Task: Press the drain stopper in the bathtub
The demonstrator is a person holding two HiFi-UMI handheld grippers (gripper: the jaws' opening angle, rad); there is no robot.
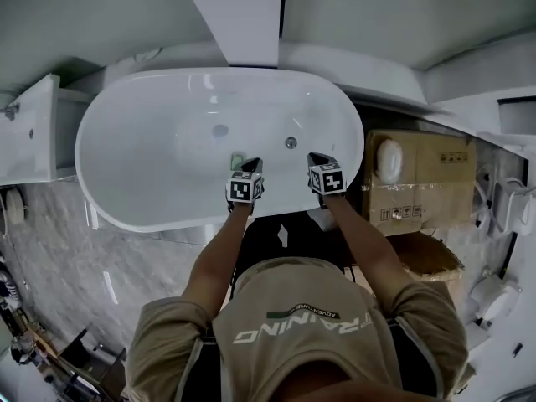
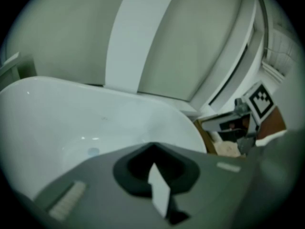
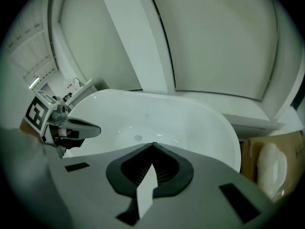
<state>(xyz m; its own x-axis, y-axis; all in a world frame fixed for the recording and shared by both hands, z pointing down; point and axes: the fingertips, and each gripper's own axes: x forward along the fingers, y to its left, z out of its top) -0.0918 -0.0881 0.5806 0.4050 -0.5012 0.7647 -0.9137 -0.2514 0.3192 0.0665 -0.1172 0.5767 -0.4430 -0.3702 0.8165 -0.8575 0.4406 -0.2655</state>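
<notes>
The white oval bathtub (image 1: 126, 182) fills the middle of the head view. Its round drain stopper (image 1: 220, 130) lies on the tub floor, and a small metal overflow fitting (image 1: 291, 142) sits to its right. My left gripper (image 1: 248, 167) and right gripper (image 1: 322, 159) hover side by side over the tub's near rim, short of the stopper. Both are shut, with nothing between the jaws. In the left gripper view the stopper (image 2: 93, 151) shows ahead and left of the left gripper (image 2: 152, 146). In the right gripper view the stopper (image 3: 138, 138) lies just beyond the right gripper (image 3: 152, 144).
A cardboard box (image 1: 423, 182) with a white bundle on it stands right of the tub. A white cabinet (image 1: 29, 128) is at the left. A white column (image 1: 243, 15) rises behind the tub. Marble floor (image 1: 92, 266) lies at the near left.
</notes>
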